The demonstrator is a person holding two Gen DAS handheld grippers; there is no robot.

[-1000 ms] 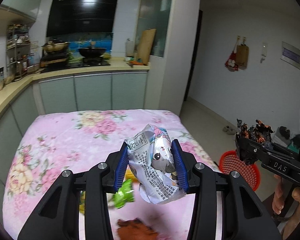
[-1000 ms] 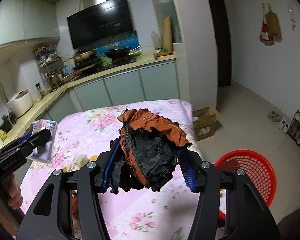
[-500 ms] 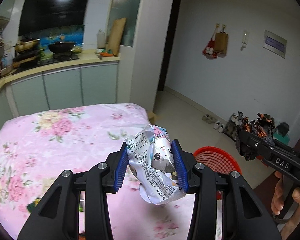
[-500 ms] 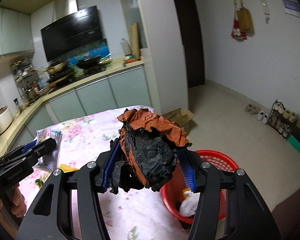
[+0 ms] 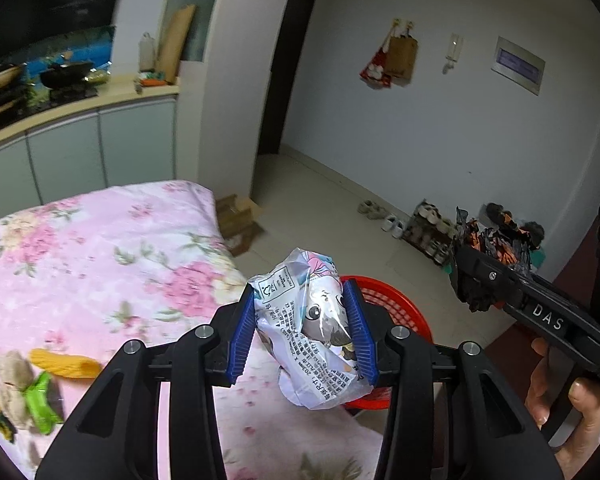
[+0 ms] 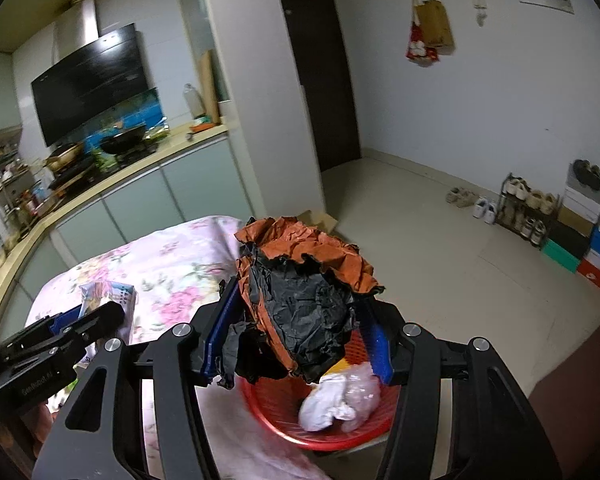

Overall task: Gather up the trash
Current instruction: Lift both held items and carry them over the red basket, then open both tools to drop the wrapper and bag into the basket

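Note:
My left gripper is shut on a crumpled white snack wrapper with a cartoon face, held above the table's right edge. My right gripper is shut on a crumpled orange and black paper wad, held over the red basket on the floor. The basket holds white crumpled trash. In the left wrist view the basket sits just behind the wrapper, and the right gripper with its wad is at the right. The left gripper and wrapper show at the left of the right wrist view.
The table has a pink floral cloth. A yellow piece and a green and beige scrap lie on it at the left. A cardboard box lies on the floor. A shoe rack and shoe boxes stand by the wall.
Both grippers have swung right, away from the table's middle toward the red basket. The right gripper's wad now hangs over the basket. Both grips are unchanged.

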